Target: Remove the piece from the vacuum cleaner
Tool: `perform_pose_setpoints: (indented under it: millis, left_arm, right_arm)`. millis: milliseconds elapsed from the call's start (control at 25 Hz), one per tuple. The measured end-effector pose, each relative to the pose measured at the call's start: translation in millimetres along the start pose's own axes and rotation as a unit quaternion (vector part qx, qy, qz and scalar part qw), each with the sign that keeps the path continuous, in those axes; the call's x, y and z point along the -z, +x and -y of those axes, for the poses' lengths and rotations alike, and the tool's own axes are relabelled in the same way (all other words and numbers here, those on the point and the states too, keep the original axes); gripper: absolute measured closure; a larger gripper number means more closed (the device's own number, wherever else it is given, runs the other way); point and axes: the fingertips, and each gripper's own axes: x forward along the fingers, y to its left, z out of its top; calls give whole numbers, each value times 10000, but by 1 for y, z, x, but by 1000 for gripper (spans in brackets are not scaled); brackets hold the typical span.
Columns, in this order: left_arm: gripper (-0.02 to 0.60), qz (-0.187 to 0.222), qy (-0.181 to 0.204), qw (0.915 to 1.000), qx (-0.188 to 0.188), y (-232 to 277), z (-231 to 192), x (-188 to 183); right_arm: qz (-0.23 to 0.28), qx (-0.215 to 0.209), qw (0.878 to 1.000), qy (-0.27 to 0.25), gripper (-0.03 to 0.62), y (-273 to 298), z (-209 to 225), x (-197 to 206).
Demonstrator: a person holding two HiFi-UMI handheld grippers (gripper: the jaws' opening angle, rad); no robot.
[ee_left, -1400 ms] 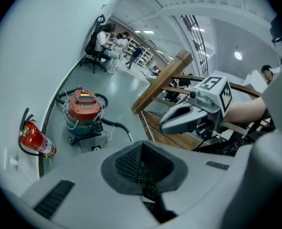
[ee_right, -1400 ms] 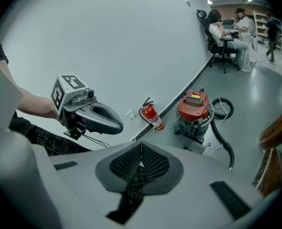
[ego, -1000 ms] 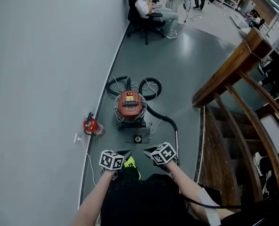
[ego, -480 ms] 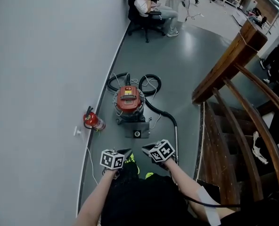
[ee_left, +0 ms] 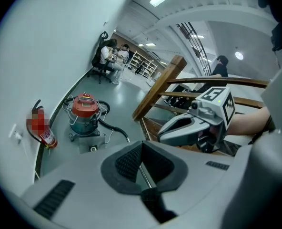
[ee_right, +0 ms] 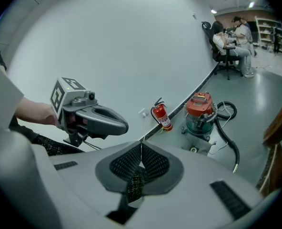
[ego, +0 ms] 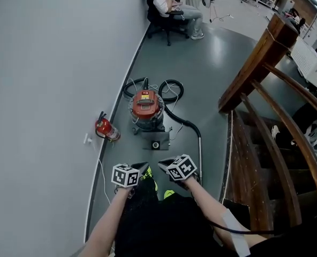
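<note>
The vacuum cleaner (ego: pixel 146 109) has a red lid and a grey drum. It stands on the grey floor by the wall, also in the left gripper view (ee_left: pixel 85 114) and the right gripper view (ee_right: pixel 199 110). Its black hose (ego: pixel 183 124) curves right into a metal tube (ego: pixel 200 155). A grey plate (ego: pixel 156 142) with a round part lies in front of it. My left gripper (ego: pixel 143 167) and right gripper (ego: pixel 164 164) hover side by side short of the plate. Both are shut with nothing in them, as seen on the left one (ee_left: pixel 141 151) and the right one (ee_right: pixel 141 152).
A red fire extinguisher (ego: pixel 105 128) stands by the wall, left of the vacuum. A wooden stair railing (ego: pixel 265 52) and steps run along the right. A person sits on an office chair (ego: pixel 169 12) at the far end. Loose cables (ego: pixel 172 90) lie behind the vacuum.
Both grippers have drifted slightly up the picture, still shut and side by side. A second green shoe has appeared beneath them as the person steps forward.
</note>
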Motion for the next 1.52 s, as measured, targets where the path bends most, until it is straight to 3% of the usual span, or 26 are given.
perform_pose_setpoints:
  millis: [240,360,560,760,920,1280,1520]
  left_arm:
    - [572,191,-18,9997,-180,-4,39,25]
    - [572,511,52,9980,-377,-11,59,35]
    - [572,1349,177,9876,-788,-33,83,33]
    - [572,1691,287,9792,-1083,-47,96,31]
    - [572,1650,285,9814,-943,-46,103,40]
    - [572,1295,720,9877,-498,-43,108,42]
    - [572,1255,806,9877,-458,-45,98,41]
  right_arm:
    - [482,217,9986,88,577,-21,-17,28]
    - [785,290,9962,226,577,-32,-26,41]
    - [1189,245,9916,446,577,-53,-42,53]
    - [1335,222,9903,302,577,-65,-61,54]
    - [1308,314,9908,170,577,-68,-71,57]
    - [1464,568,9872,266,579,-68,-75,50]
    - [1537,654,9856,277,579,-64,-73,43]
